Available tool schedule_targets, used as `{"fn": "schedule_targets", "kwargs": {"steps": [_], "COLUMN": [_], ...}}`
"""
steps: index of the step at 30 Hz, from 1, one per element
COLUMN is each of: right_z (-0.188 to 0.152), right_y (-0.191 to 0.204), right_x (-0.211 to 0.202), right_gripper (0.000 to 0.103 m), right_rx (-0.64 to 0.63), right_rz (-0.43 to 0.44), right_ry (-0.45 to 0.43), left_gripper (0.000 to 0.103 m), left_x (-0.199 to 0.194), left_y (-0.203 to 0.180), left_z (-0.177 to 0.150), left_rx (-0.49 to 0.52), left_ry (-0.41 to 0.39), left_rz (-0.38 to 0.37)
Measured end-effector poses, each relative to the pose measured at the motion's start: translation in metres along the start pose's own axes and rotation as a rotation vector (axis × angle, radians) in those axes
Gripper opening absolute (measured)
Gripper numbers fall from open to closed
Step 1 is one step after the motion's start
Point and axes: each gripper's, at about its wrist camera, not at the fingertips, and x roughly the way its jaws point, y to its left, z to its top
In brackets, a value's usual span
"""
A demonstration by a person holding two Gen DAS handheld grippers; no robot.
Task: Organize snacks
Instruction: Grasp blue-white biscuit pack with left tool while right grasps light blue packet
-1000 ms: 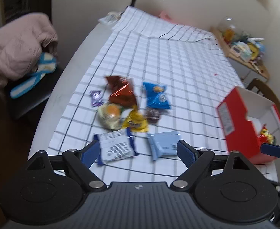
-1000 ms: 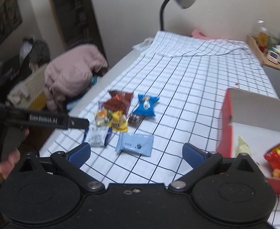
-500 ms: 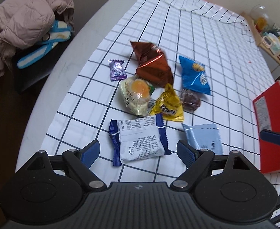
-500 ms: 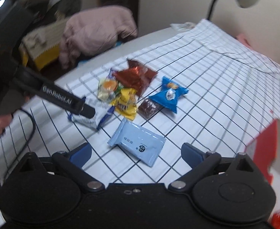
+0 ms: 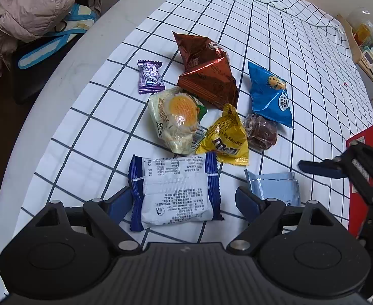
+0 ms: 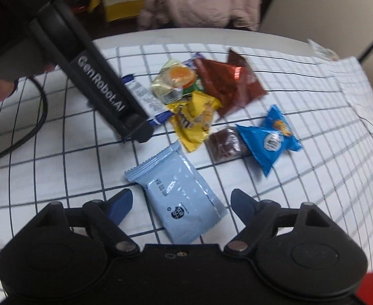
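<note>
While the snacks lie loose in a cluster on the checked cloth (image 5: 275, 38) of the tabletop (image 5: 67, 76), two of them sit low in the frames, each between a pair of tongs; the white pack (image 5: 176, 193) with blue ends lies at lower centre of the left view, inside the spread left tongs (image 5: 184, 200), which grip nothing; the pale blue pack (image 6: 178, 198) lies at lower centre of the right view, inside the right tongs (image 6: 181, 203), also wide open and empty. Further up are a yellow bag (image 5: 227, 139), a clear cake wrap (image 5: 176, 119), a brown bag (image 5: 206, 73), a blue bag (image 5: 270, 96), a dark cookie (image 5: 261, 132) and a purple candy (image 5: 151, 76); a red box (image 5: 364, 139) shows at the right edge of the left view, likely the place for them. Risks, as I judge them: the flat packs lie flush on the cloth, so closing fingers could slide over the film or pinch the cloth up with it; the two tongs work near each other and could collide; the white pack touches the yellow bag and could drag it along.
</note>
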Motion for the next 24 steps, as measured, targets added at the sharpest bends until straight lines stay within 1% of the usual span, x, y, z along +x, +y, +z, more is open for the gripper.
{"fn": "schedule_targets", "kwargs": {"steps": [1,2,5,6,8,11,12,13,17,18,21,24], "right_z": [0.0,0.001,0.003,0.003,0.005,0.005,0.005,0.005,0.002,0.0,-0.004,-0.012], "right_y": [0.0,-0.002,-0.007,-0.009,-0.012,-0.013,-0.013,-0.013,-0.008,-0.004,-0.002,0.003], "right_x": [0.003,0.003,0.006,0.007,0.007,0.006,0.006,0.005,0.003,0.0,-0.005,-0.013], "right_gripper": [0.081,0.081,0.077,0.073,0.072,0.062,0.056,0.052,0.05,0.046,0.044,0.042], "right_rx": [-0.013,-0.016,-0.006,0.0,0.005,0.015,0.023,0.032,0.07,0.087,0.173,0.255], "right_rz": [0.011,0.024,0.068,0.088,0.113,0.145,0.15,0.149,0.117,0.108,0.072,0.035], "right_ry": [0.007,-0.008,-0.009,-0.005,0.003,0.008,0.006,0.004,-0.002,-0.006,-0.011,-0.018], "left_gripper": [0.088,0.088,0.088,0.088,0.088,0.088,0.088,0.088,0.088,0.088,0.088,0.087], "left_x": [0.0,0.0,0.001,0.001,0.001,0.0,0.0,-0.001,-0.001,-0.001,-0.002,-0.001], "left_y": [0.0,-0.001,-0.003,-0.004,-0.004,0.0,0.0,0.001,0.001,0.001,0.001,-0.004], "left_z": [0.001,0.001,0.0,0.0,-0.001,-0.001,-0.001,-0.001,-0.001,-0.001,-0.003,-0.005], "left_rx": [-0.004,-0.008,-0.013,-0.013,-0.022,-0.05,-0.055,-0.059,-0.061,-0.064,-0.071,-0.045], "left_ry": [-0.001,-0.003,-0.007,-0.007,-0.008,-0.009,-0.007,-0.007,-0.008,-0.01,-0.012,-0.016], "left_rz": [0.003,0.007,0.021,0.031,0.059,0.06,0.059,0.058,0.061,0.058,0.056,0.077]}}
